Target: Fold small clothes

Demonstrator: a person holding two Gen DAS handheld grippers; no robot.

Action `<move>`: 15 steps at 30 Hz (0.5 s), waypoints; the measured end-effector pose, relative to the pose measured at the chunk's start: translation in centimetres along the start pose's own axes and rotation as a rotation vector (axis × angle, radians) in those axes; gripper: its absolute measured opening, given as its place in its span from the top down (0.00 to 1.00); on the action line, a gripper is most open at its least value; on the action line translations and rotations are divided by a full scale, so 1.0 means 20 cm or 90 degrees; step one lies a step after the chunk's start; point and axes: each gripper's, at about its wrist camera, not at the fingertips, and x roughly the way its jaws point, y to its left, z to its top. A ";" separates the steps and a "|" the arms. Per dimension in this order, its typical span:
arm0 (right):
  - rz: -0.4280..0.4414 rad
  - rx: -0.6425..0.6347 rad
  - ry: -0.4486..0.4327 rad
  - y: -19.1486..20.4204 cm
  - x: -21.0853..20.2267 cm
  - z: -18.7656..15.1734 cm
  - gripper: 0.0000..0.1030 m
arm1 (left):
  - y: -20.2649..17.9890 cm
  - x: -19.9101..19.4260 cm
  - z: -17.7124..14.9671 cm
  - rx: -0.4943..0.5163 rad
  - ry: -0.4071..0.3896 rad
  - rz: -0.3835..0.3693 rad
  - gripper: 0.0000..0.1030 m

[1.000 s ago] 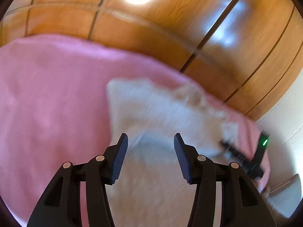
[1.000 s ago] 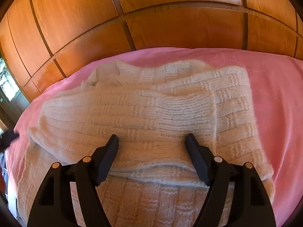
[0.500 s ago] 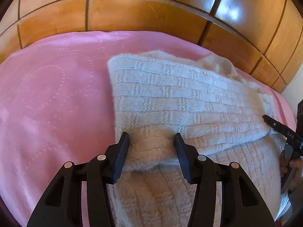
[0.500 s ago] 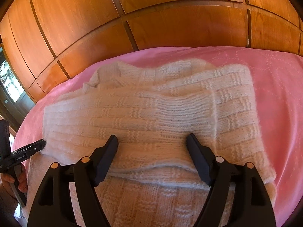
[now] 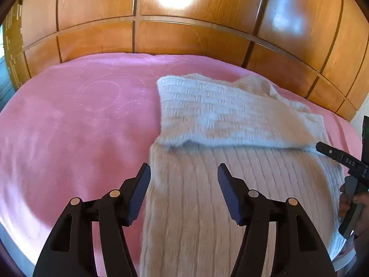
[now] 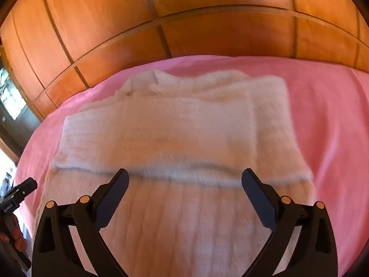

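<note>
Left wrist view: our left gripper and right gripper have just been opening, both empty, releasing the folded sweater; its fold lies flat on the pink blanket.

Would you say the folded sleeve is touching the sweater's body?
Touching. The left wrist view shows the sleeve lying flat across the sweater's body, its edge resting on the ribbing with no gap.
</note>
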 end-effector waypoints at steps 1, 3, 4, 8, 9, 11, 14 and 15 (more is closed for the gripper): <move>-0.007 0.011 0.000 -0.03 -0.04 -0.03 0.05 | 0.01 -0.03 -0.02 -0.001 -0.001 -0.002 0.42; -0.015 0.026 0.001 -0.08 -0.10 -0.08 0.05 | 0.02 -0.07 -0.06 -0.003 -0.003 -0.003 0.42; -0.018 0.037 0.002 -0.12 -0.14 -0.11 0.05 | 0.02 -0.09 -0.07 -0.003 -0.003 -0.002 0.42; -0.027 0.060 0.014 -0.23 -0.27 -0.25 0.05 | 0.04 -0.13 -0.15 -0.008 0.002 0.002 0.42; -0.024 0.070 0.021 -0.26 -0.30 -0.29 0.05 | 0.05 -0.13 -0.17 -0.011 0.005 0.002 0.42; -0.011 0.089 0.031 -0.32 -0.34 -0.36 0.05 | 0.07 -0.14 -0.21 -0.020 0.016 0.002 0.42; 0.015 0.109 0.040 -0.36 -0.41 -0.46 0.05 | 0.09 -0.15 -0.29 -0.028 0.031 0.007 0.42; 0.022 0.110 0.041 -0.36 -0.44 -0.49 0.05 | 0.10 -0.15 -0.32 -0.028 0.037 0.012 0.42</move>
